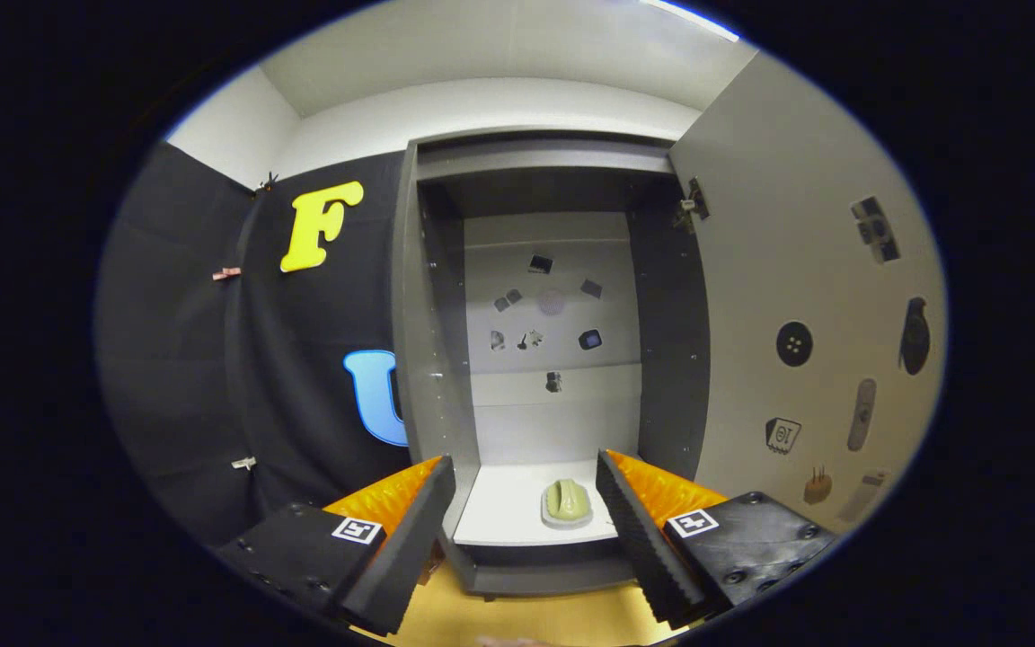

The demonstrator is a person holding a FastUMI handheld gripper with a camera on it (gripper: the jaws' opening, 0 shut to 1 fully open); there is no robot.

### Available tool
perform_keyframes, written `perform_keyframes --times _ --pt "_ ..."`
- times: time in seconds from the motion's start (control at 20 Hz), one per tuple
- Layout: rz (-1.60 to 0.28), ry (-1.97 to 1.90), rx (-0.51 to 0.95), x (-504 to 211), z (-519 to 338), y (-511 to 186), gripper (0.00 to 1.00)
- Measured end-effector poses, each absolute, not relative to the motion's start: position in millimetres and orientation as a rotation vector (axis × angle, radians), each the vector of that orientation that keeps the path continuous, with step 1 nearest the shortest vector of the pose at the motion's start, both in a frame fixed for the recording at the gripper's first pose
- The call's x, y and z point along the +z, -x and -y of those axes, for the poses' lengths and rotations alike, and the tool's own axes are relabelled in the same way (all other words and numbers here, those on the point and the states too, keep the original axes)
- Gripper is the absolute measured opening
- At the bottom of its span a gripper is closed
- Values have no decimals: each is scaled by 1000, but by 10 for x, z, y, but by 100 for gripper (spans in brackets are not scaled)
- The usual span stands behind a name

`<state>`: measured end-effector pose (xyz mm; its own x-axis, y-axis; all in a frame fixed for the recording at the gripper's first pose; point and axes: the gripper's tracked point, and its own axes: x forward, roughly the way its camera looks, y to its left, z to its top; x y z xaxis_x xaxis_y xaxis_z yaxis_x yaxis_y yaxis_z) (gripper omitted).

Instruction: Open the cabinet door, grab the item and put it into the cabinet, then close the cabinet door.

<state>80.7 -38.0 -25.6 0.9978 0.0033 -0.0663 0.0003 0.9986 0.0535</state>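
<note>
Grey cabinet, pale green item, stickered door

The cabinet (428, 296) has dark grey walls and a white shelf floor (504, 512); the item (567, 501) at six o'clock inside it is pale green on a whitish base. The open door (805, 270), at three o'clock, is light grey, dotted with dark and tan stickers (793, 343).

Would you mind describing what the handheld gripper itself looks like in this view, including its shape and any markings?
The gripper has two long wedge-shaped jaws with ribbed, sawtooth-like inner faces. Each jaw is carried on a dark, blocky mount with round screw heads, and each mount bears a small square black-and-white marker tag on top. No cables or sleeve are visible.
</note>
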Motion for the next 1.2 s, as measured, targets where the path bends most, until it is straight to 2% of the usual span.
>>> perform_keyframes --times 0.15,0.35,0.75,0.95,1.2 --pt "-55 -65 -12 -203 406 -460 99" --pt "-66 -45 -116 -248 700 86 99" --pt "33 14 -300 143 1683 1131 98" --pt "49 46 -402 255 2492 1417 98" --pt "77 23 -390 285 3244 1386 98"
